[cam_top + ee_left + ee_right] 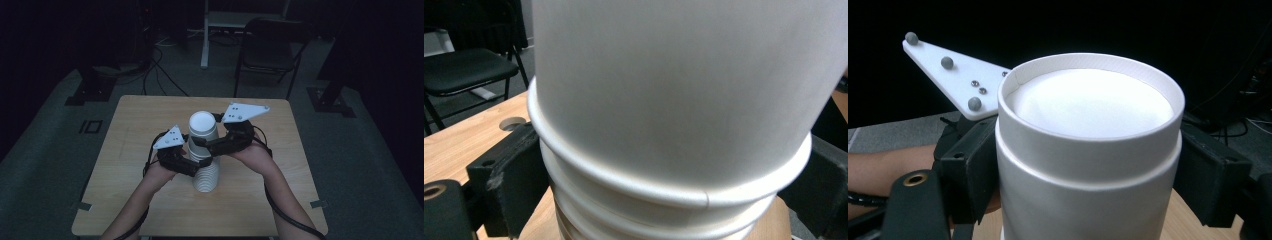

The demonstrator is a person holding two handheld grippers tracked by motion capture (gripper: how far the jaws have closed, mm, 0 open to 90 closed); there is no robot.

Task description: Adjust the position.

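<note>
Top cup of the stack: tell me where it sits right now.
In the high view the top cup sits upside down atop the stack of white cups at table centre, between the right gripper's jaws.

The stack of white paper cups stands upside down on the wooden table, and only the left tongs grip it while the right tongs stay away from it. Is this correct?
Not quite. Both grip the stack of cups: the high view shows the right tongs on the upper cup, the left tongs lower. The cups do stand upside down on the wooden table.

1 stack of white cups [203,155] at table [130,150] centre, approx. 7+ cups; 2 grippers beside stack; 1 chair [270,52] behind table.
</note>
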